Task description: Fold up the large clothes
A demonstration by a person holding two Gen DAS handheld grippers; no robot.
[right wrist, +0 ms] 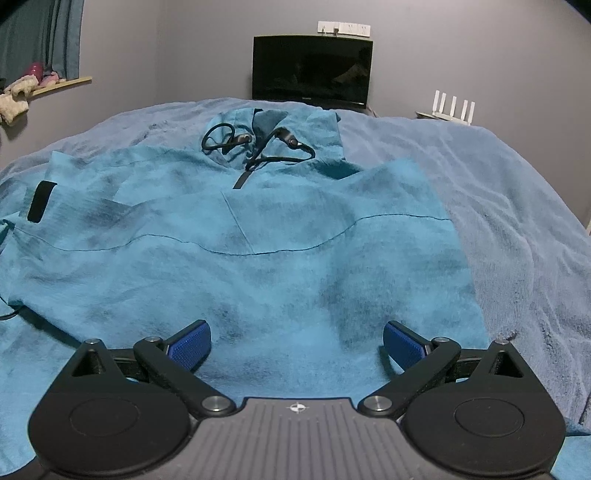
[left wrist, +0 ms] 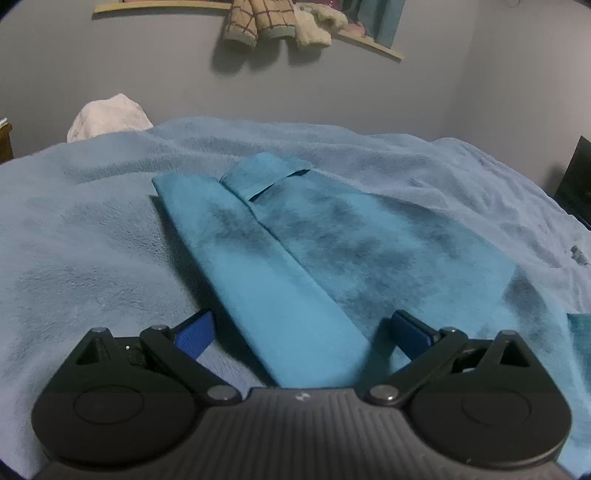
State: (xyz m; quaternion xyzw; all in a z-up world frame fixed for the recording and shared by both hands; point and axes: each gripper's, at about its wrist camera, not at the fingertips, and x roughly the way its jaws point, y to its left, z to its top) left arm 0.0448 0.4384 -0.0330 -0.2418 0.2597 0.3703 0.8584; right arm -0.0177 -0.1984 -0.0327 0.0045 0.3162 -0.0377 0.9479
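1. Through the left wrist camera we see our left hand-held gripper (left wrist: pixel 302 334) with its blue pads (left wrist: pixel 195 334) spread wide apart and nothing clamped between them.
2. The teal jacket (left wrist: pixel 332 251) lies flat on the bed's light blue blanket (left wrist: pixel 92 240), running from between the pads toward 12 o'clock; one sleeve (left wrist: pixel 258 266) is folded lengthwise over the body, its cuff end near the centre of the view.
3. At 10 o'clock a pale bundle (left wrist: pixel 109 118) sits at the bed's far edge, and at 12 o'clock plush items (left wrist: pixel 277 22) hang from a wall shelf (left wrist: pixel 155 6).
4. Through the right wrist camera our right hand-held gripper (right wrist: pixel 297 343) also stands apart, its pads (right wrist: pixel 190 345) hovering over the jacket's hem with no cloth pinched.
5. Here the teal jacket fills the middle, its hood (right wrist: pixel 273 129) with black drawcords (right wrist: pixel 221 140) at 12 o'clock and a black cuff tab (right wrist: pixel 41 201) at 9 o'clock.
6. Beyond the bed, a dark monitor (right wrist: pixel 312 68) stands at 12 o'clock and a white router (right wrist: pixel 452 107) at 1 o'clock.
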